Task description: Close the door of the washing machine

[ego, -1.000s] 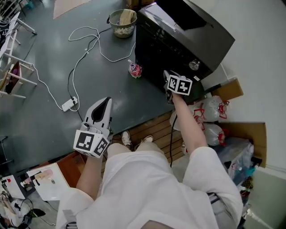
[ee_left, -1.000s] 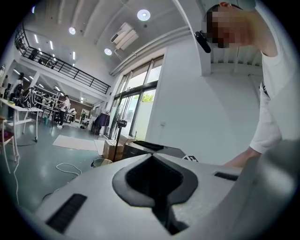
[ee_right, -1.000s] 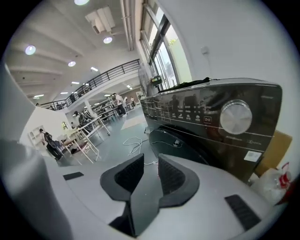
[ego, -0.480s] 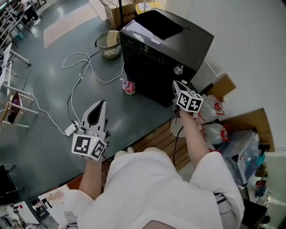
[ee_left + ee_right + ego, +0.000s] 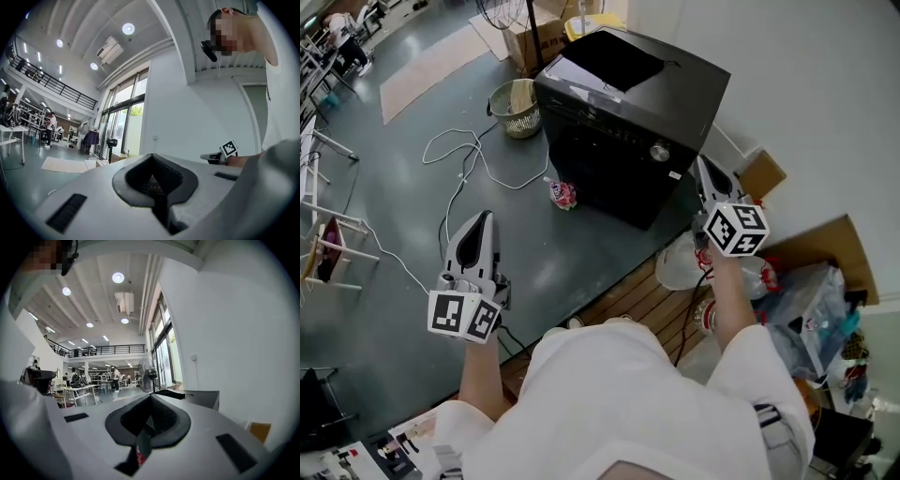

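head view is showing us the black washing machine [image 5: 628, 127] standing on the grey floor [image 5: 403, 216] at about twelve o'clock from our body. its dark front is facing toward seven o'clock, and the door [image 5: 595, 178] is looking shut, flush with that front. a black cloth [image 5: 614, 58] is lying on top of the machine.

we are holding the right gripper [image 5: 701, 163] just off the machine's right corner, at about three o'clock from it, pointing toward twelve and touching nothing. in the right gripper view its fingers are pressing together with nothing between them [image 5: 151, 397], and the machine's top is showing beyond at two o'clock.

we are holding the left gripper [image 5: 482, 217] out over the floor, at about eight o'clock from the machine and well apart from it. the left gripper view is showing its fingers pressed together too [image 5: 151, 156], empty.

a woven basket [image 5: 516, 108] is sitting at the machine's ten o'clock, a white cable [image 5: 455, 150] is looping across the floor beside it, and a pink packet [image 5: 562, 194] is lying just by the front. plastic bags [image 5: 680, 267] are lying below the right gripper.
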### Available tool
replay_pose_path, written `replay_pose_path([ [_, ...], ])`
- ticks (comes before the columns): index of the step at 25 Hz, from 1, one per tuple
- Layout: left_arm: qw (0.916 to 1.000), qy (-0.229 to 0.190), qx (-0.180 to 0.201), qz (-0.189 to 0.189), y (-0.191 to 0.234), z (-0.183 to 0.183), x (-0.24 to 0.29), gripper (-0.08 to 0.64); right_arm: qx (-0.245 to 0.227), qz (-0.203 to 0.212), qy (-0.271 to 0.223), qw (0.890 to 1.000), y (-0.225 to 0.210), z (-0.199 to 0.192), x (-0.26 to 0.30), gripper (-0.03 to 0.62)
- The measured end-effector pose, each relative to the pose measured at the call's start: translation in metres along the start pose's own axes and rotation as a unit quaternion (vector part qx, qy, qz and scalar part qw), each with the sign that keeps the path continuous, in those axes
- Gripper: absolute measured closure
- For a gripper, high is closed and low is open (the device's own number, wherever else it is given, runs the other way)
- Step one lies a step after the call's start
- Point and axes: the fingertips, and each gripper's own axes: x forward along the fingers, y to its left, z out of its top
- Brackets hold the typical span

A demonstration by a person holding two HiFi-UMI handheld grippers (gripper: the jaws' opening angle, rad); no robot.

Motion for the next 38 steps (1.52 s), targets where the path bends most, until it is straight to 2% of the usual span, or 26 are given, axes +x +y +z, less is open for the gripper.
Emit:
replay_pose_path([
  [7,0.9989,-0.03,0.0,0.035,0.015,0.024,-0.018,0.557,-0.03,0.008,-0.045,0.999,0.013,0.045,-0.039,0.595],
  [12,0.9982,-0.02,0.007,0.056,0.022,0.02,-0.033,0.557,-0.014,0.007,-0.072,0.997,0.013,0.071,-0.068,0.595],
  [16,0.9972,-0.02,0.014,0.071,0.027,0.017,-0.042,0.557,-0.03,-0.013,-0.081,0.996,0.01,0.083,-0.088,0.595],
  [19,0.9949,-0.022,0.026,0.095,0.04,0.022,-0.051,0.557,-0.019,-0.032,-0.08,0.996,0.015,0.08,-0.095,0.594],
  [23,0.9932,-0.023,0.03,0.11,0.046,0.025,-0.054,0.557,0.011,-0.031,-0.077,0.996,0.026,0.074,-0.096,0.595],
  [29,0.9929,-0.021,0.03,0.113,0.041,0.025,-0.057,0.557,-0.019,-0.039,-0.071,0.997,0.034,0.073,-0.096,0.595],
  [34,0.9929,-0.027,0.037,0.11,0.044,0.034,-0.057,0.557,-0.031,-0.022,-0.063,0.997,0.049,0.071,-0.086,0.594],
  [38,0.9934,-0.024,0.028,0.108,0.04,0.028,-0.062,0.557,-0.02,-0.002,-0.056,0.998,0.062,0.065,-0.084,0.595],
])
